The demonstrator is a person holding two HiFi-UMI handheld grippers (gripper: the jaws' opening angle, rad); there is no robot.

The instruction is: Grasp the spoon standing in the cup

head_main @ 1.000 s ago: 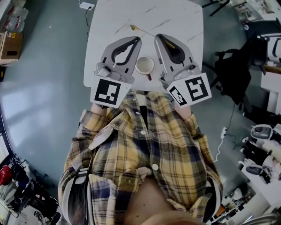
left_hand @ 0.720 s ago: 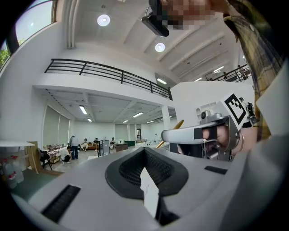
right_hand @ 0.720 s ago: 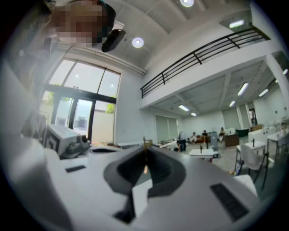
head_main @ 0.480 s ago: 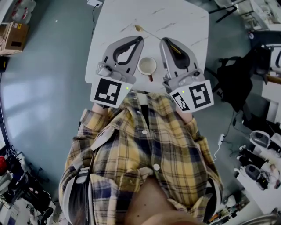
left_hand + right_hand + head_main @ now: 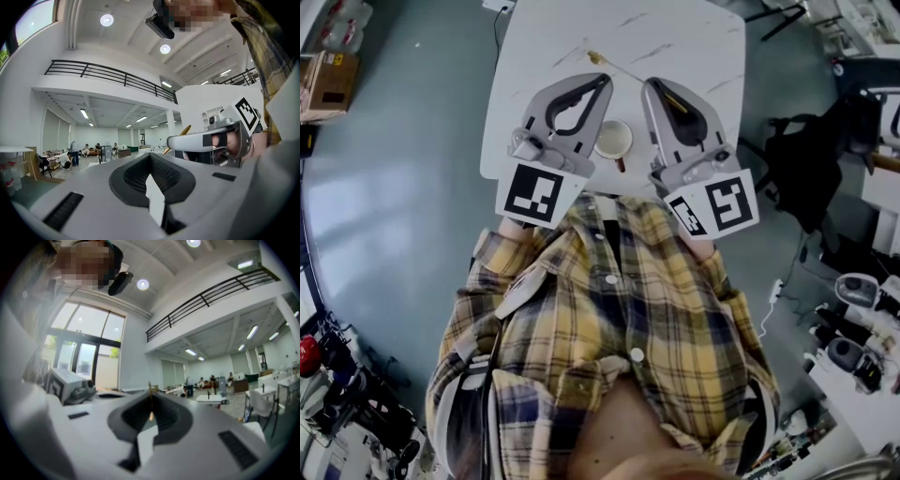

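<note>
A small cream cup stands on the white marble table, between my two grippers. A thin golden spoon lies slanted above the table beyond the cup. Its handle runs into the jaws of my right gripper, which is shut on it. In the right gripper view the spoon shows as a thin gold strip pinched between the closed jaws. My left gripper is shut with nothing in it, left of the cup. In the left gripper view the spoon's gold tip shows beside the right gripper.
The table's near edge runs just under both grippers, with grey floor to the left. A cardboard box sits far left. A black chair with a bag stands right of the table. A cable and power strip lie by the far left corner.
Both grippers, the spoon and the cup keep their places relative to each other. Only the head view has shifted a little.
</note>
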